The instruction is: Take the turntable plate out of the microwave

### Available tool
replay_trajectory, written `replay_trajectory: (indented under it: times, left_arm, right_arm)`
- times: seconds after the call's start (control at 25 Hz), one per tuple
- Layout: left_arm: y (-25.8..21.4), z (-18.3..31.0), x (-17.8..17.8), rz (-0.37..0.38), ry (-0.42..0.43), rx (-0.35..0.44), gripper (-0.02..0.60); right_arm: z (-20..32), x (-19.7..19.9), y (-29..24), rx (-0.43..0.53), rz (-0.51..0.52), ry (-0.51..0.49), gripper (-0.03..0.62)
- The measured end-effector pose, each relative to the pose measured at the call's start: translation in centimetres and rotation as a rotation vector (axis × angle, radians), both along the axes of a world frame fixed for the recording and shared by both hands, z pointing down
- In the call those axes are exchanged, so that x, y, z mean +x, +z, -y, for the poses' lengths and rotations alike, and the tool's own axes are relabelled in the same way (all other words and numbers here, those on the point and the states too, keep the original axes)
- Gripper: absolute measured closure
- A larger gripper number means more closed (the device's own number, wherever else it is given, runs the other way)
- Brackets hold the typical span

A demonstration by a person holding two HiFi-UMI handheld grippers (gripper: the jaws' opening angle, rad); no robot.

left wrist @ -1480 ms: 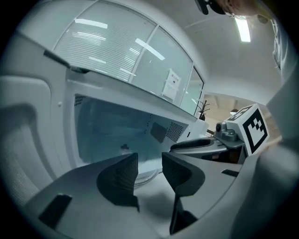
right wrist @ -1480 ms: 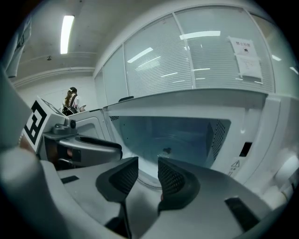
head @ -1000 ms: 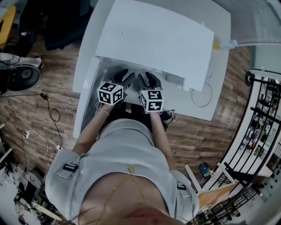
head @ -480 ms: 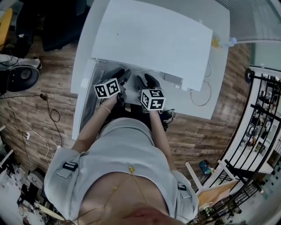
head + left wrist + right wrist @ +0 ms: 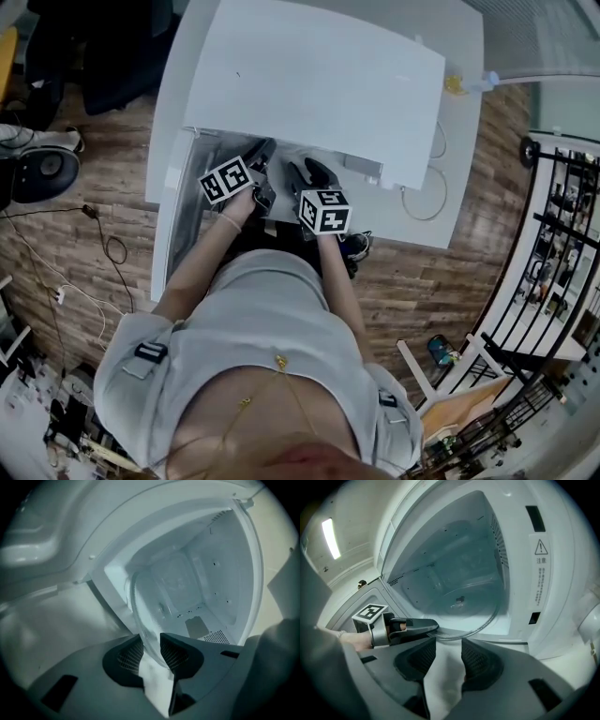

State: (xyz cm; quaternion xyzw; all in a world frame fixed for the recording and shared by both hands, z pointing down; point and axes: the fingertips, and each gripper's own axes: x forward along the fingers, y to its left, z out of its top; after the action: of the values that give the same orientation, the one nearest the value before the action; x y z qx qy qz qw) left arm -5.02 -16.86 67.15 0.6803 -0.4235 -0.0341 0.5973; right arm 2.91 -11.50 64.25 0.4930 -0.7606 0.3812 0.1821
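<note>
Turntable plate [image 5: 468,611] lies in the microwave [image 5: 319,84], seemingly between left tongs [image 5: 149,651].

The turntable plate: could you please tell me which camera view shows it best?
The right gripper view: it looks into the open microwave and shows the turntable plate nearly whole, inside the cavity. The left gripper view shows mainly its near rim, close up and edge-on. In the head view the microwave's top hides it.
</note>
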Motion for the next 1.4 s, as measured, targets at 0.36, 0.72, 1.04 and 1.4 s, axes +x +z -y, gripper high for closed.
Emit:
replay_trajectory:
  times: [0.36,0.72,1.04,1.4]
  left_arm:
    - [-0.1,-0.8,0.4,-0.128,-0.071,-0.045,0.492]
    - [-0.2,-3.2,-0.3,-0.135,-0.079,-0.053,0.497]
    - [-0.3,-5.9,-1.3,-0.141,-0.092,-0.067,0.497]
    - [-0.8,-6.8,-1.8,-0.133,-0.087,-0.052,0.499]
  right_arm:
    - [-0.6,0.1,0.3,-0.031,0.098,0.019,0.408]
    - [-1.2,0.3,1.1,-0.091,0.267,0.089,0.390]
    - [-1.9,1.0,1.4,-0.119,0.326,0.140,0.370]
    - [-1.6,1.3,1.9,-0.128,0.340,0.156,0.365]
